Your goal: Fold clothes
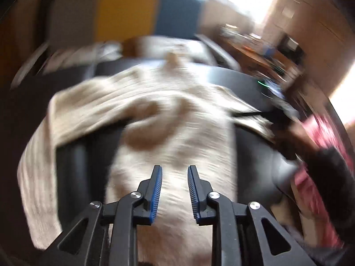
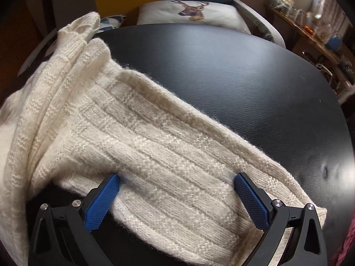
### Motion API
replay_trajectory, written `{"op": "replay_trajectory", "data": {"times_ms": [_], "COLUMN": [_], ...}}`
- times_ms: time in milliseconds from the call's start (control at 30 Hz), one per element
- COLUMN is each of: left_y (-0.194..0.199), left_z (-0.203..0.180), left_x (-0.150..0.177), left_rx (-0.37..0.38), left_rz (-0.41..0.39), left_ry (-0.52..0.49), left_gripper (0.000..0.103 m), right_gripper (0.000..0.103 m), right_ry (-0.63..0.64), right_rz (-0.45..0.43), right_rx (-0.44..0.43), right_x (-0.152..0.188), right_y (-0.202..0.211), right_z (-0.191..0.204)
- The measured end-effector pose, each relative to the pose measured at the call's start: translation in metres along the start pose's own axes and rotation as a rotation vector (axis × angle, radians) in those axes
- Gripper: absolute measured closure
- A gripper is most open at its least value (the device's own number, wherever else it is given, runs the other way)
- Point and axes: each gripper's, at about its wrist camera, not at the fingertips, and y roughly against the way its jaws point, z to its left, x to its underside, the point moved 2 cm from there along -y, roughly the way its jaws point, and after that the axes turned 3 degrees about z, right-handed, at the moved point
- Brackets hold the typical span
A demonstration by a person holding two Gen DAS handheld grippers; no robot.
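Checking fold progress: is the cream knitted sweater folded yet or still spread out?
Not neatly folded. The sweater lies loosely spread on the black table, one sleeve stretched flat, the rest bunched in loose layers at left.

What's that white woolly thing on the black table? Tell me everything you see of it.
A cream knitted sweater, fuzzy, with ribbed and checked stitch bands. It lies on the black table, one sleeve stretched flat, the rest bunched in folds at the left. The right gripper stands wide open over the sleeve.
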Motion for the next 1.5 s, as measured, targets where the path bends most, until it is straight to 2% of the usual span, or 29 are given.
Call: {"op": "replay_trajectory", "data": {"times_ms": [100, 233, 333, 433, 500, 600, 700, 767, 867, 933, 967, 1067, 1100, 1200, 1300, 1400, 1433, 1500], "left_y": [-0.014, -0.029, -0.049, -0.081, -0.095, -0.100, -0.103, -0.099, -0.090, -0.090, -0.091, -0.091, -0.089, -0.079, -0.064, -0.043, -0.036, -0.024], "left_z": [-0.064, -0.096, -0.125, -0.140, -0.139, -0.138, -0.142, -0.140, -0.132, -0.130, -0.127, -0.121, -0.117, -0.089, -0.044, -0.004, 0.010, 0.036], "left_x": [0.015, 0.035, 0.044, 0.065, 0.071, 0.072, 0.080, 0.080, 0.070, 0.063, 0.062, 0.058, 0.053, 0.028, -0.002, -0.025, -0.031, -0.041], "left_rx": [-0.149, -0.126, -0.175, -0.386, -0.506, -0.593, -0.664, -0.619, -0.545, -0.553, -0.544, -0.483, -0.434, -0.195, 0.090, 0.238, 0.249, 0.224], "left_rz": [0.051, 0.120, 0.155, 0.189, 0.194, 0.164, 0.134, 0.120, 0.109, 0.113, 0.115, 0.116, 0.118, 0.154, 0.147, 0.064, 0.029, -0.029], "left_ry": [-0.278, -0.386, -0.505, -0.654, -0.673, -0.681, -0.746, -0.723, -0.633, -0.598, -0.584, -0.542, -0.498, -0.257, 0.039, 0.231, 0.275, 0.340], "left_gripper": [0.079, 0.079, 0.076, 0.075, 0.075, 0.074, 0.074, 0.083, 0.087, 0.090, 0.097, 0.101, 0.102, 0.103, 0.103, 0.103, 0.103, 0.103], "right_gripper": [0.000, 0.000, 0.000, 0.000, 0.000, 0.000, 0.000, 0.000, 0.000, 0.000, 0.000, 0.000, 0.000, 0.000, 0.000, 0.000, 0.000, 0.000], "right_ry": [-0.022, -0.031, -0.049, -0.088, -0.112, -0.123, -0.123, -0.116, -0.095, -0.083, -0.080, -0.070, -0.067, -0.057, -0.062, -0.069, -0.068, -0.066], "right_rz": [0.007, -0.022, -0.076, -0.139, -0.174, -0.201, -0.218, -0.216, -0.209, -0.204, -0.203, -0.207, -0.209, -0.215, -0.214, -0.210, -0.208, -0.197], "right_rx": [0.007, 0.004, -0.042, -0.120, -0.167, -0.213, -0.233, -0.248, -0.262, -0.271, -0.277, -0.288, -0.291, -0.307, -0.341, -0.385, -0.395, -0.420], "right_x": [-0.005, -0.004, 0.005, 0.021, 0.033, 0.048, 0.067, 0.080, 0.094, 0.103, 0.106, 0.116, 0.118, 0.123, 0.128, 0.130, 0.131, 0.132], "right_y": [-0.001, 0.011, 0.031, 0.054, 0.068, 0.088, 0.094, 0.091, 0.085, 0.082, 0.082, 0.087, 0.088, 0.092, 0.095, 0.096, 0.097, 0.096], "right_z": [-0.008, -0.011, -0.014, -0.019, -0.020, -0.013, -0.010, -0.003, 0.008, 0.015, 0.018, 0.024, 0.026, 0.031, 0.035, 0.037, 0.039, 0.041]}}
